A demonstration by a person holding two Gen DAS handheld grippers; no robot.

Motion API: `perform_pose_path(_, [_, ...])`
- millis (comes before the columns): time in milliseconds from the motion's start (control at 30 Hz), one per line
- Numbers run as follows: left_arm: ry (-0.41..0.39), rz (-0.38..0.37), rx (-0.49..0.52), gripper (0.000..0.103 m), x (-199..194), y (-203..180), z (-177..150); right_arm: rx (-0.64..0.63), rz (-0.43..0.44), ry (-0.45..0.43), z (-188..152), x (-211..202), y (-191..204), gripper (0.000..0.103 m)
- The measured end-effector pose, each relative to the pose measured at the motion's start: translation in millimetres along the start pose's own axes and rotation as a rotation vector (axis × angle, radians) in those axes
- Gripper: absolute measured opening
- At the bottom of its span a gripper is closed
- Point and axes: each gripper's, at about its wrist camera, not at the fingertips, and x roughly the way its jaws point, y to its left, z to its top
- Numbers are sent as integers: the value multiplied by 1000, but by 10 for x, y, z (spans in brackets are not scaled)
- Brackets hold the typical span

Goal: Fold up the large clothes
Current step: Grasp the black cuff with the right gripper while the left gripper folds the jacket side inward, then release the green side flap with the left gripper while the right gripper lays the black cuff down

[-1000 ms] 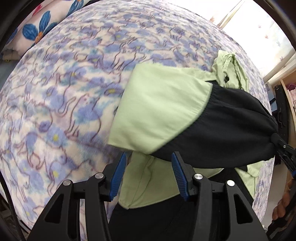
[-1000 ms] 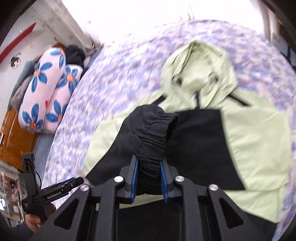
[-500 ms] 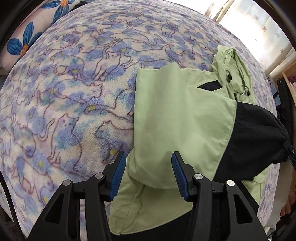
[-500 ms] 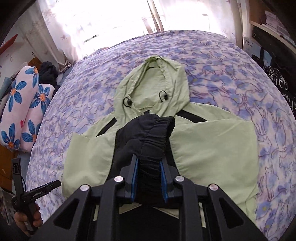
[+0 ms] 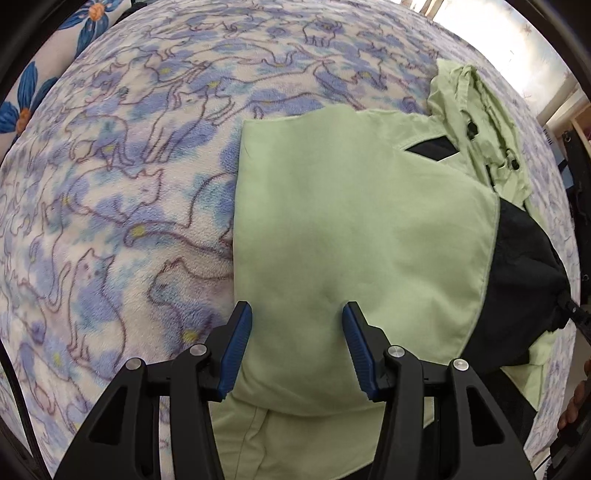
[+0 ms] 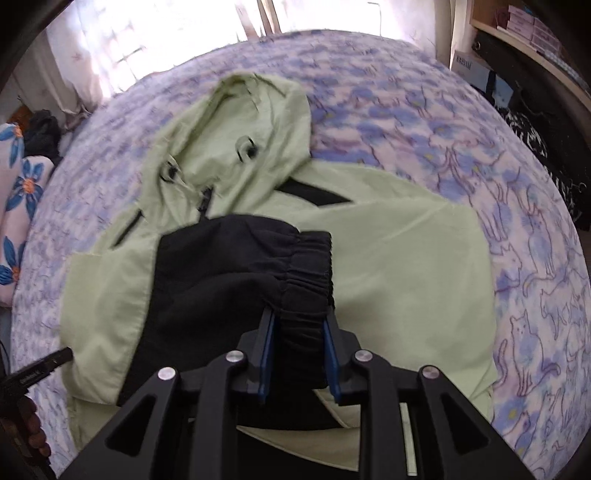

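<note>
A light green hooded jacket (image 6: 406,258) with black panels lies face up on the bed, hood (image 6: 236,122) toward the window. My right gripper (image 6: 298,321) is shut on the black elastic sleeve cuff (image 6: 303,266) and holds it over the jacket's chest. In the left wrist view the green sleeve (image 5: 351,229) lies folded across the jacket body, its black end (image 5: 524,280) running to the right gripper at the frame edge. My left gripper (image 5: 297,314) is open and empty, its blue pads either side of the sleeve's fold.
The bed is covered by a blue and purple cat-print blanket (image 5: 129,184). Flower-print pillows (image 6: 18,206) lie at the left side of the bed. A shelf with boxes (image 6: 524,26) and dark clutter stand to the right. A bright curtained window is behind the hood.
The right gripper has carried the black cuff across the jacket toward its right side. The sleeve has come down from mid-air to lie flatter on the body. The left gripper stays open.
</note>
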Motion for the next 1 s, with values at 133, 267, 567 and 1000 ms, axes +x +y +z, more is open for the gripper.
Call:
perform_pose_path(133, [2,0,-17,55,97,15,87,99,53,88,-47,210,-223,39])
perform_pose_path(267, [-2,-49,-67,56,160,112,229,159,107,93,-79,266,-362,44])
perform_pose_path(567, [35,-133,-215,64,489,393,500,140,115,144,8,621,-342,45])
perform_pose_path(1000, [-93,39,-99,18,421,283,578,45,9,40,-1,629,-217,37])
